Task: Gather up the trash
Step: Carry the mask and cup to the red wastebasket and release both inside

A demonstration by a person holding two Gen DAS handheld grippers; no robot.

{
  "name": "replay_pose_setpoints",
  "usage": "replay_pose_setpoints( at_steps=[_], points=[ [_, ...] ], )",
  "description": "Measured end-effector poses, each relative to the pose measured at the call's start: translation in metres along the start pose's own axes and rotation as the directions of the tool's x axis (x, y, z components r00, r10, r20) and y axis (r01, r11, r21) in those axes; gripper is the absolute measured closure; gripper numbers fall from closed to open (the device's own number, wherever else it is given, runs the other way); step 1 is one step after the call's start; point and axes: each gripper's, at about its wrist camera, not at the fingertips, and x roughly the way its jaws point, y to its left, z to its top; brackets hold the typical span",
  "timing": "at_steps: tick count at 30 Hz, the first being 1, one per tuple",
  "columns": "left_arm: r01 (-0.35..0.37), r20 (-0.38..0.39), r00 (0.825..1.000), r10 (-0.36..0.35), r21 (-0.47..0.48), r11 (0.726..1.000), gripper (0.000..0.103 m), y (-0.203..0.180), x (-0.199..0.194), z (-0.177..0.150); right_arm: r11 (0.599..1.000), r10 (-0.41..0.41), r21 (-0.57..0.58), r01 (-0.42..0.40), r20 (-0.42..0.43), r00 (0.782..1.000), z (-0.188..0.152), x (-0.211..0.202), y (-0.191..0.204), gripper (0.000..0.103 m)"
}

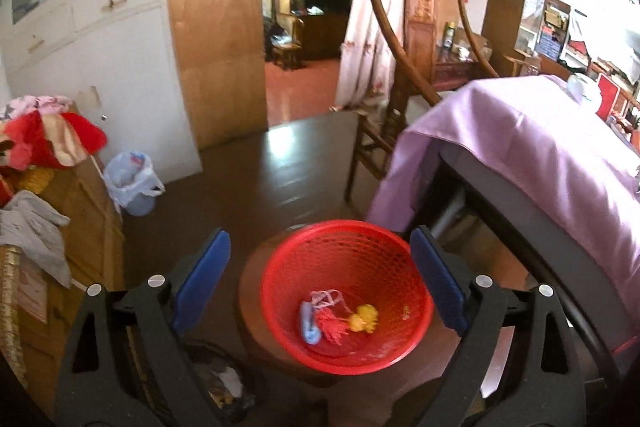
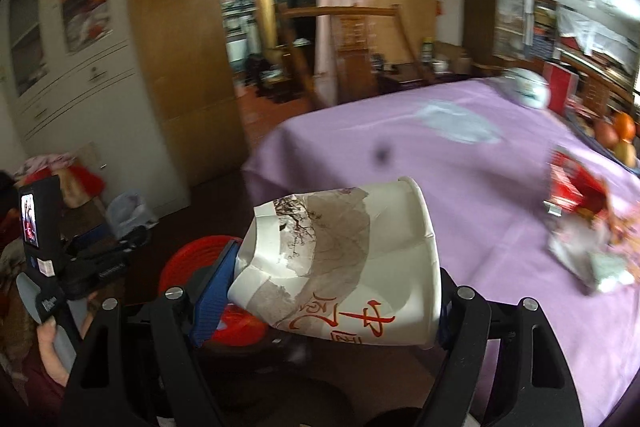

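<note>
Right gripper (image 2: 336, 291) clenched on a crumpled paper cup (image 2: 340, 267), held on its side, off the near edge of the purple-clothed table (image 2: 460, 163). Red mesh basket (image 1: 346, 291) sits low beside that table, a few small scraps already in it. Left gripper (image 1: 320, 287) hangs above the basket, jaws spread, gripping nothing. Step in hand, likely: carrying the cup to the basket. Next: bring cup over the rim, release. More litter (image 2: 580, 227) lies on the table.

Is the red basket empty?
No, the red basket already holds a few small bits at its bottom: a yellow piece, a red one and a blue one.
</note>
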Motion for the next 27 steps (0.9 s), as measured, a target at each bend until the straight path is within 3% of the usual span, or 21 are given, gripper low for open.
replay_pose_setpoints(
  at_steps=[8,17,27],
  points=[
    [-0.093,0.028,0.995,0.093,-0.019,0.995,0.011,0.039,-0.007,0.001,0.985,0.148,-0.072,-0.154,-0.081,0.986,0.011,0.059,0.081,0.025],
    [-0.140,0.005,0.990,0.140,-0.034,0.990,0.011,0.062,-0.001,-0.001,0.972,0.205,-0.070,-0.224,-0.210,0.956,0.015,0.132,0.124,0.023],
    [-0.116,0.030,0.993,0.116,0.002,0.993,0.011,0.040,-0.007,0.005,0.982,0.163,-0.077,-0.174,-0.123,0.979,0.021,0.100,0.098,0.020]
  ],
)
